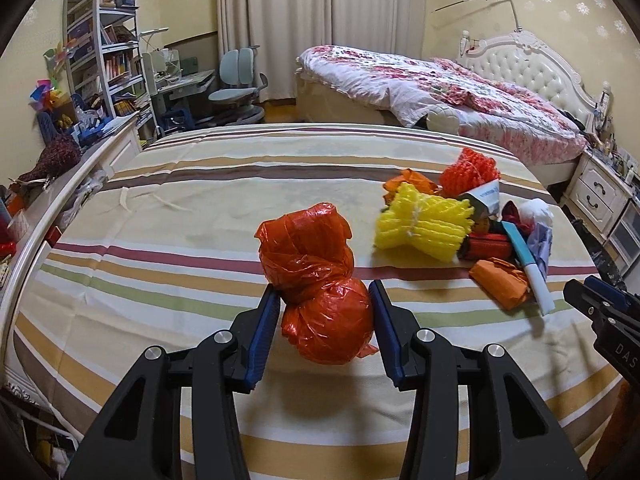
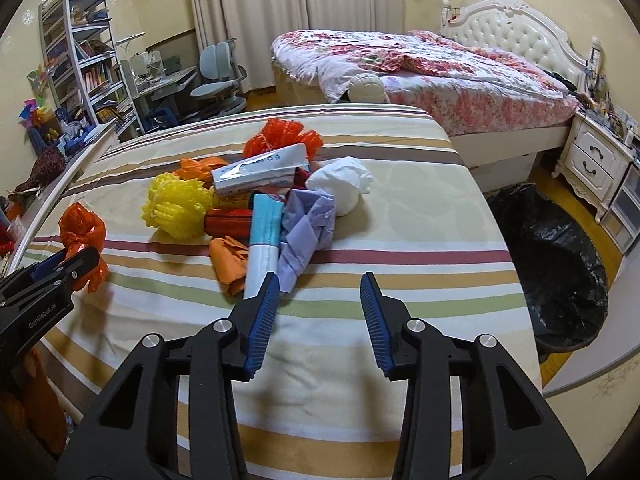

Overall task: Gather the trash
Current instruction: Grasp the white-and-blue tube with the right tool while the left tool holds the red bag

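On the striped worktop [image 2: 400, 208] most of the trash is still waiting. The left claw [image 1: 326, 316] is clamped on a knotted orange plastic bag [image 1: 316, 276], its blue pads pressed against the lower bulge on both sides; the bag looks held just above the cloth, though I cannot tell whether it has fully left the surface. The right claw [image 2: 320, 312] is empty, its jaws standing apart over bare cloth just beside the near end of the pile.

That pile lies together near the middle of the worktop: a yellow foam net [image 2: 178, 208], an orange foam net [image 2: 282, 138], a silver-white pouch [image 2: 260, 174], a red wrapper [image 2: 228, 222], a blue-and-white tube [image 2: 262, 240], crumpled lilac paper [image 2: 306, 228], a white wad [image 2: 342, 188] and folded orange paper [image 2: 230, 266].

A bin lined with a black bag [image 2: 560, 260] stands on the floor to the right of the worktop; what it already holds cannot be made out.

As I judge it, the job is at an early stage: one piece is in hand but not yet binned, and everything in the pile remains to be picked up and carried across to the bin.
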`<action>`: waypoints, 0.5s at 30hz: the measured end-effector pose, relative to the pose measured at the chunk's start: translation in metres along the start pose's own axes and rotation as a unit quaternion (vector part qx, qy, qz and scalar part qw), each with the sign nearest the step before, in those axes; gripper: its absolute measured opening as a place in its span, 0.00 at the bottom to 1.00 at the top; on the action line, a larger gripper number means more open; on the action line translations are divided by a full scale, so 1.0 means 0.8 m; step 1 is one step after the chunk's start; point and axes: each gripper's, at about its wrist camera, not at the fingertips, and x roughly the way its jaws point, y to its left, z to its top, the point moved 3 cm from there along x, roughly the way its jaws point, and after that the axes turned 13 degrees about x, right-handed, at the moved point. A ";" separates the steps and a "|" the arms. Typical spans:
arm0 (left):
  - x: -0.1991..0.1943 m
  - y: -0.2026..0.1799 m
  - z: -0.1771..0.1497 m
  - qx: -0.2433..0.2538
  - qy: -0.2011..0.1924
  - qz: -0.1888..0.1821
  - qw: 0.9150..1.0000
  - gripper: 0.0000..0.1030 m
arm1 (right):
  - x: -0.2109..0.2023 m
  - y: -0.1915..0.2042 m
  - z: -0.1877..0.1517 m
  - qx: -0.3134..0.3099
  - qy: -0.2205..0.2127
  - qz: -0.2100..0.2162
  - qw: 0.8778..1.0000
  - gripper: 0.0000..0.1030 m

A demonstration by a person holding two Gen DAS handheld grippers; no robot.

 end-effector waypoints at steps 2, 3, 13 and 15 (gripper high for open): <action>0.002 0.010 -0.001 -0.005 0.001 0.006 1.000 0.45 | 0.003 0.010 0.000 -0.006 0.004 0.006 1.000 0.38; 0.003 0.015 -0.001 -0.008 0.002 0.008 1.000 0.45 | 0.005 0.016 0.000 -0.011 0.006 0.008 1.000 0.36; 0.014 0.042 -0.012 -0.024 0.009 0.015 1.000 0.45 | 0.023 0.050 -0.002 -0.036 0.025 0.016 0.999 0.21; 0.016 0.044 -0.012 -0.024 0.009 0.017 1.000 0.45 | 0.027 0.052 -0.002 -0.038 0.027 0.012 0.999 0.21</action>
